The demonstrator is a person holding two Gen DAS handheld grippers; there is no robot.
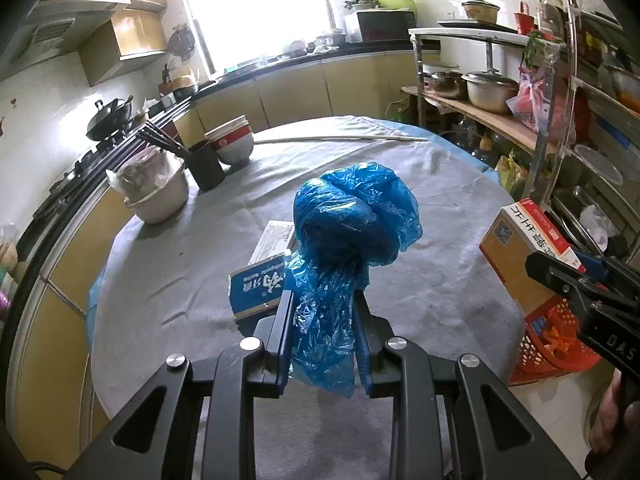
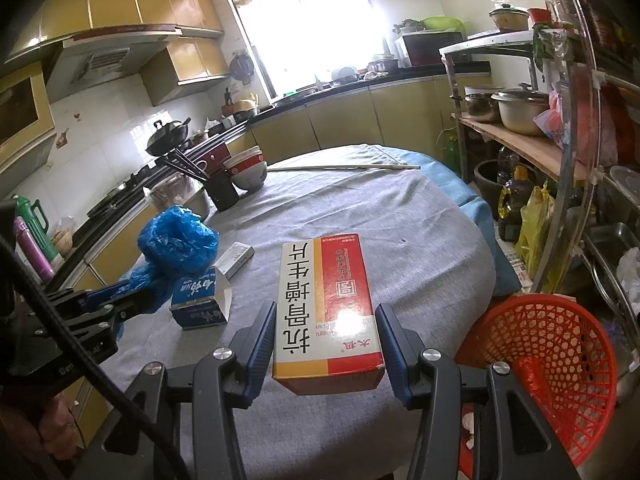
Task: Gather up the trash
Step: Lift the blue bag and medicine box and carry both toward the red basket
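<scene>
My left gripper (image 1: 323,300) is shut on a crumpled blue plastic bag (image 1: 352,216) and holds it above the grey table (image 1: 180,264). The bag also shows in the right wrist view (image 2: 176,240). My right gripper (image 2: 326,312) is shut on a red and white medicine box (image 2: 326,304), also seen in the left wrist view (image 1: 520,240). A small blue carton (image 1: 256,288) and a white flat box (image 1: 272,240) lie on the table under the bag. A red mesh basket (image 2: 560,360) stands beside the table at the right.
Stacked bowls (image 1: 232,140), a black chopstick holder (image 1: 204,164) and a covered pot (image 1: 156,188) stand at the table's far left. A long stick (image 1: 340,139) lies across the far edge. Metal shelves with pots (image 1: 492,88) are at the right.
</scene>
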